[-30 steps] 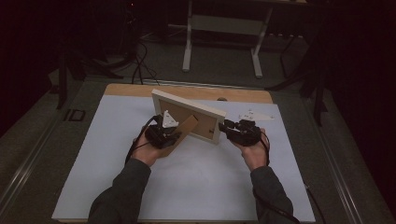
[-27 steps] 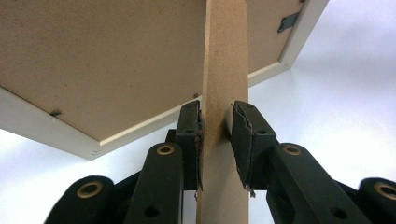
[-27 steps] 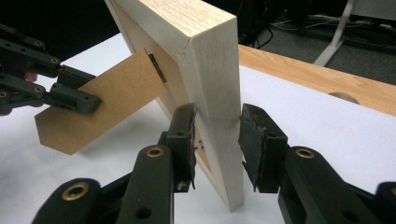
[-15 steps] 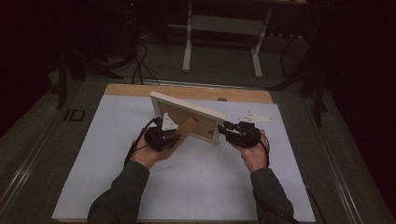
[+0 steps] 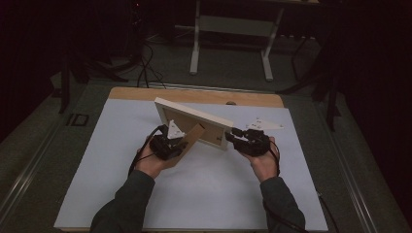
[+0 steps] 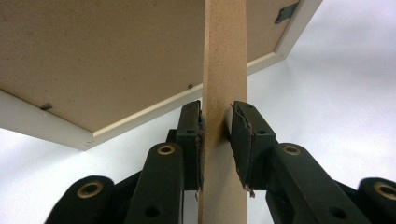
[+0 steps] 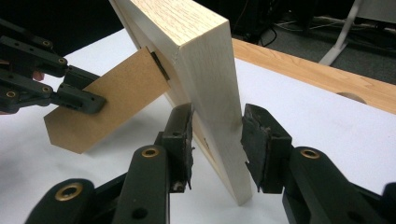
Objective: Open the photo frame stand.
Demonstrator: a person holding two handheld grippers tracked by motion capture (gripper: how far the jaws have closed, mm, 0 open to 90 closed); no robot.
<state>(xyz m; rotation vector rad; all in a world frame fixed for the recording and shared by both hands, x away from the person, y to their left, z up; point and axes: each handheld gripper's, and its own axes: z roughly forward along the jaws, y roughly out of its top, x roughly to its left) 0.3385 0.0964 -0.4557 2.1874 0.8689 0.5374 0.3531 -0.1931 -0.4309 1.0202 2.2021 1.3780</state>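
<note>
White sheeting (image 5: 204, 189) covers the tabletop, with a strip of bare wooden table (image 5: 194, 94) along its far edge and a dark floor beyond, where the legs of a pale metal stand (image 5: 231, 43) rise.

At the left, the left gripper (image 5: 171, 144) sits in the person's left hand (image 5: 154, 162), low over the sheet. Its jaws are closed on the brown cardboard prop leg (image 6: 223, 93) of a picture frame (image 5: 194, 121): in the left gripper view the strip runs straight up between the two black pads (image 6: 190, 135), which press on its two faces. Just beyond the fingertips, the frame's brown backing board (image 6: 93, 56) spreads across that view, edged by the pale wooden moulding, with a small metal clip (image 6: 285, 11) near one corner.

The frame itself stands on edge between the two grippers, tilted, its back turned toward the person and its leg swung out toward the left gripper.

At the right, the right gripper (image 5: 245, 141) is held in the right hand (image 5: 264, 162) at the frame's right end. In the right gripper view the pale moulding (image 7: 205, 93) stands between its pads (image 7: 261, 144); the jaws have just been opening, and a gap shows on the right pad's side, so they bracket the wood loosely rather than clamp it. Whether the near pad touches the wood I cannot tell. Farther off in that view, beyond the fingertips to their left, the left gripper pinches the cardboard leg.
</note>
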